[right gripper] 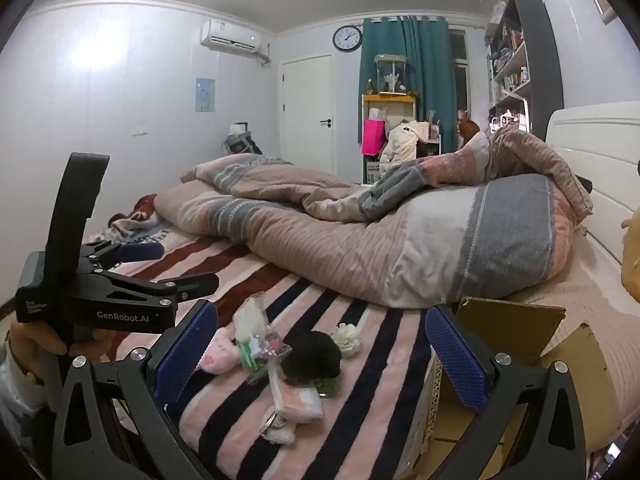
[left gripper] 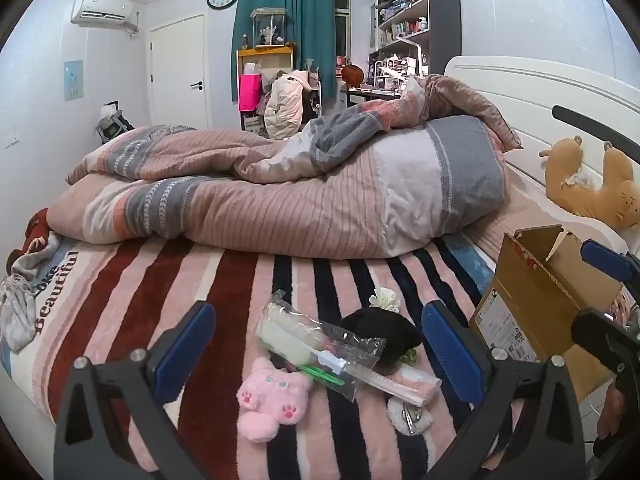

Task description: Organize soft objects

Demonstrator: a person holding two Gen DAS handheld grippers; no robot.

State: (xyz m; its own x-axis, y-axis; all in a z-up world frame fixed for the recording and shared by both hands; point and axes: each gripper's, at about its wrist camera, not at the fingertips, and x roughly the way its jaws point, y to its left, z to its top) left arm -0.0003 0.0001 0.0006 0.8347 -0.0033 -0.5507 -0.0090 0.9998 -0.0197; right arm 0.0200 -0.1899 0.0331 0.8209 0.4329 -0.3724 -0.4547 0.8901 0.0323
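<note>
Above the striped blanket [left gripper: 224, 280], both hand-held grippers tilt downward, spread.

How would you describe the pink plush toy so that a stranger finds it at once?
Start at the striped blanket on the bed, in front of the rumpled duvet. A small pile lies beside the open cardboard box; the pink plush toy is at its near left edge. Only it shows pink paw pads.

Left tool [left gripper: 320, 354] and right tool [right gripper: 320, 350] gape wide, empty, tilted downward.
</note>
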